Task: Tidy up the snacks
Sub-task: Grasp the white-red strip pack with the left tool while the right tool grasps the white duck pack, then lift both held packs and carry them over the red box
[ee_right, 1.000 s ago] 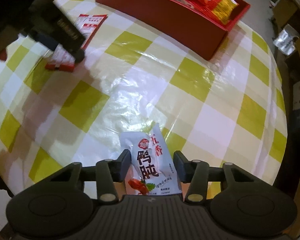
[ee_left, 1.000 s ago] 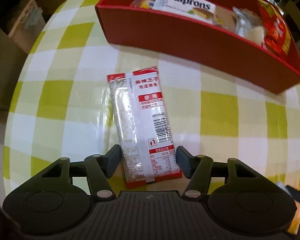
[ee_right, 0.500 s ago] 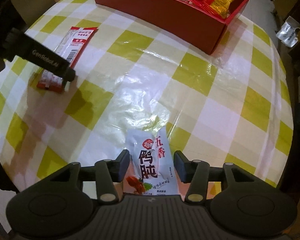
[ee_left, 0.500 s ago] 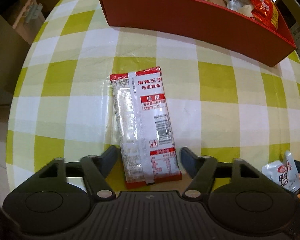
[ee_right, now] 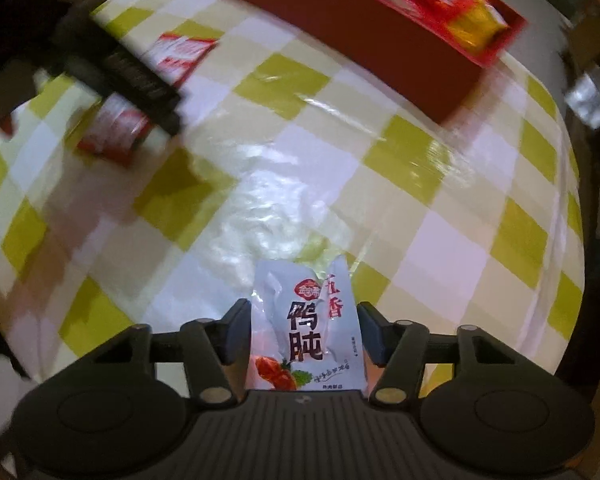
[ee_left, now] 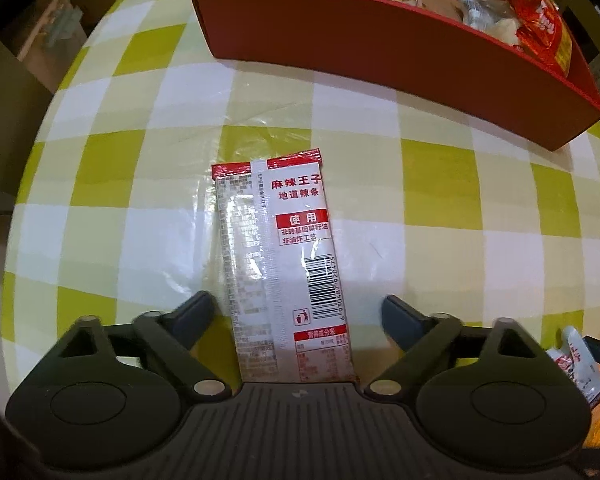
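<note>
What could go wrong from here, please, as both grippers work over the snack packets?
The left gripper stands open around the long packet, off centre, so closing could skew it. The right gripper is opening around the small white pouch; the glossy tablecloth may let the pouch slide.

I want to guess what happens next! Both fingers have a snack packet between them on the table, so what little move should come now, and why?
Probably close both sets of fingers. The left gripper stands open around the long red-and-white packet, clear of its sides. The right gripper is opening around the white pouch. Both snacks lie flat on the checked tablecloth, outside the red box.
</note>
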The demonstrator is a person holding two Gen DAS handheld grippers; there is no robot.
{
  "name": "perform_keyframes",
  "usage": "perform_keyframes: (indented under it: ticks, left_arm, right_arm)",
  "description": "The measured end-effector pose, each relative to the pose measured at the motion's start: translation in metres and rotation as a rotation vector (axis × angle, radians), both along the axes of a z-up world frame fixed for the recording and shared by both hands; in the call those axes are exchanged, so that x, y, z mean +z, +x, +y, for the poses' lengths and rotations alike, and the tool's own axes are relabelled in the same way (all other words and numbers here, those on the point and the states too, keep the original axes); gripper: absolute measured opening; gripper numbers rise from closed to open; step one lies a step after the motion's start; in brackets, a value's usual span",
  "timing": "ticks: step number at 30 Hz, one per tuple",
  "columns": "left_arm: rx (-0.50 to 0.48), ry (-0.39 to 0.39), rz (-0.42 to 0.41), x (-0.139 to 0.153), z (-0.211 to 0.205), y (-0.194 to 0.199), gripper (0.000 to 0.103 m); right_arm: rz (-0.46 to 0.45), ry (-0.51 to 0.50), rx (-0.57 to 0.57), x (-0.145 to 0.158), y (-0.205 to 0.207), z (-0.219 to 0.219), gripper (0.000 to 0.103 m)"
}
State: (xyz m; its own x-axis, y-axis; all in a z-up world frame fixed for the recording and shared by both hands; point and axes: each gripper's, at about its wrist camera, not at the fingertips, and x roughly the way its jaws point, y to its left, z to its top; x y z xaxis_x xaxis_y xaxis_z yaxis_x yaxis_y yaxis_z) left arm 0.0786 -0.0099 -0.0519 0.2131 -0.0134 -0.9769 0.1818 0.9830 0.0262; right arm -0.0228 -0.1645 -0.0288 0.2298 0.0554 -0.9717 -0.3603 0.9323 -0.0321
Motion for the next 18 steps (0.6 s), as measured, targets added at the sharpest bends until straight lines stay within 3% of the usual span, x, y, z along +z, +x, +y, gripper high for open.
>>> perform_keyframes:
  ticks: [3, 5, 18]
  left_arm:
    - [-0.012, 0.0, -0.011, 0.006, 0.005, -0.008, 0.066]
    - [-0.017, -0.012, 0.0, 0.007, 0.004, -0.012, 0.063]
    - [-0.05, -0.018, -0.014, 0.009, 0.005, -0.02, 0.06]
  right_arm:
    - [-0.009, 0.004, -0.045, 0.001, -0.001, -0.006, 0.064]
    - [-0.017, 0.0, -0.056, 0.003, -0.004, -0.005, 0.063]
    - [-0.091, 0.065, -0.133, 0.028, -0.002, -0.009, 0.063]
